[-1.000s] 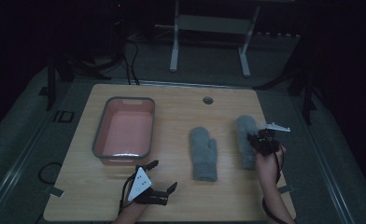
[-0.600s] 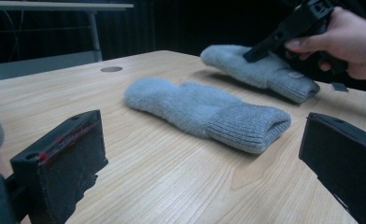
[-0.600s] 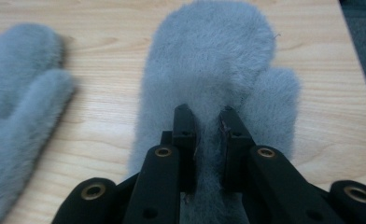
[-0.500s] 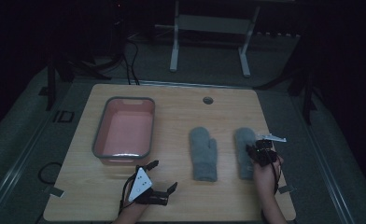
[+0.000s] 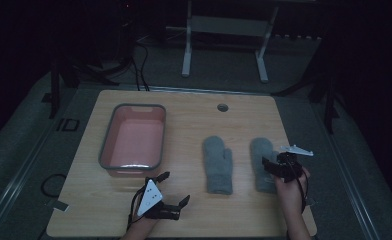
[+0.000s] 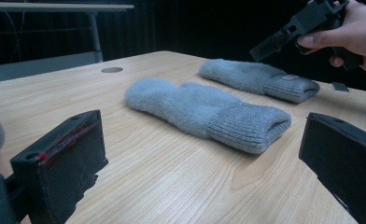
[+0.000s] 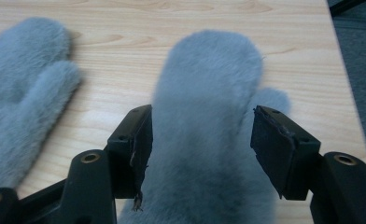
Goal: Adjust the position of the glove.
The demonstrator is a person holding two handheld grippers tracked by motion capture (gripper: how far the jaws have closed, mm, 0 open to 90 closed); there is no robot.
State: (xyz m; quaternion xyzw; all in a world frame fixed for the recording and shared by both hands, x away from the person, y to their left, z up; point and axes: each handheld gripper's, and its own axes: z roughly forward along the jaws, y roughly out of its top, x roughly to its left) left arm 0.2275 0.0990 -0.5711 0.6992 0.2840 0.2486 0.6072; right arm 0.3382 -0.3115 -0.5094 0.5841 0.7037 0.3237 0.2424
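Note:
Two grey fuzzy mittens lie flat on the wooden table (image 5: 194, 120). My right gripper (image 5: 270, 166) hovers open over the cuff half of the right mitten (image 5: 260, 150). In the right gripper view its jaws straddle that mitten (image 7: 209, 79) with a gap on each side, and the gripper (image 7: 200, 140) holds nothing. The left mitten (image 5: 218, 162) lies beside it, thumb toward the right mitten. Near the front edge my left gripper (image 5: 174, 189) rests open and empty, facing the left mitten's cuff (image 6: 251, 123). In the left gripper view the right gripper (image 6: 298, 25) is held in a hand above the far mitten (image 6: 260, 79).
A pink tray with a grey rim (image 5: 102, 150) stands empty on the left half of the table. A round cable hole (image 5: 222, 107) sits near the back edge. Table legs and cables stand on the dark floor behind.
My right gripper has drawn back toward the front edge along the right mitten, from its middle to its cuff half. The left gripper and both mittens have stayed put.

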